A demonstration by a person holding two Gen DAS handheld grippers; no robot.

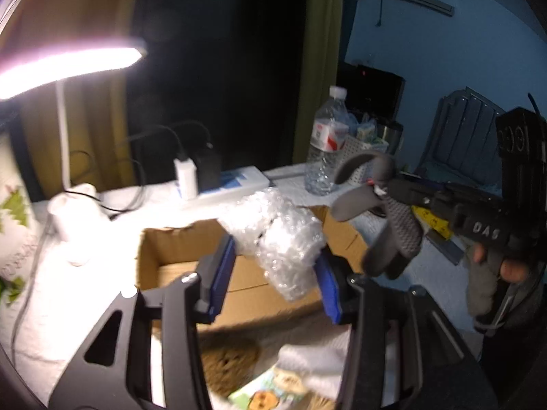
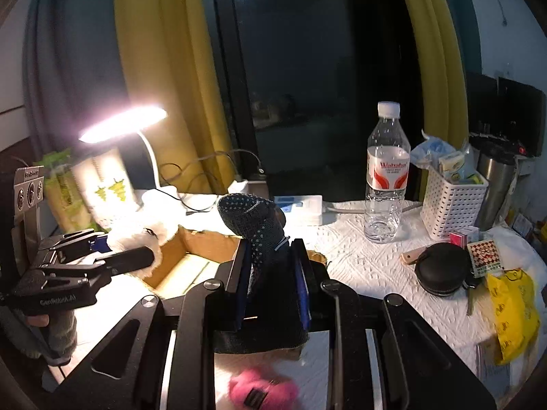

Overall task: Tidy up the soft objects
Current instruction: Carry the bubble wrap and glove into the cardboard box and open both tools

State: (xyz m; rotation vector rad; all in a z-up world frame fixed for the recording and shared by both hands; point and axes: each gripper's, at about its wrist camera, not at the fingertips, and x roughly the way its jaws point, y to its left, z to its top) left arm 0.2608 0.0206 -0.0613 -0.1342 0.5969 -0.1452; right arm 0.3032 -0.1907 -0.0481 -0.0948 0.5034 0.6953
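My left gripper (image 1: 273, 273) is shut on a wad of clear bubble wrap (image 1: 277, 235) and holds it above the open cardboard box (image 1: 177, 249). My right gripper (image 2: 271, 276) is shut on a dark grey dotted sock (image 2: 254, 222) and holds it over the box's near right corner (image 2: 201, 246). In the left wrist view the right gripper (image 1: 383, 189) shows at the right with the sock (image 1: 400, 229) hanging from it. In the right wrist view the left gripper (image 2: 126, 253) shows at the left with the bright wad (image 2: 143, 225). A pink fluffy item (image 2: 263, 389) lies on the table below.
A lit desk lamp (image 2: 123, 123) stands at the back left. A water bottle (image 2: 386, 171), a white perforated basket (image 2: 451, 201), a steel tumbler (image 2: 495, 184), a round black case (image 2: 441, 266) and a yellow bag (image 2: 512, 311) sit at the right. A brown furry item (image 1: 229, 362) and white towel (image 1: 318, 352) lie near.
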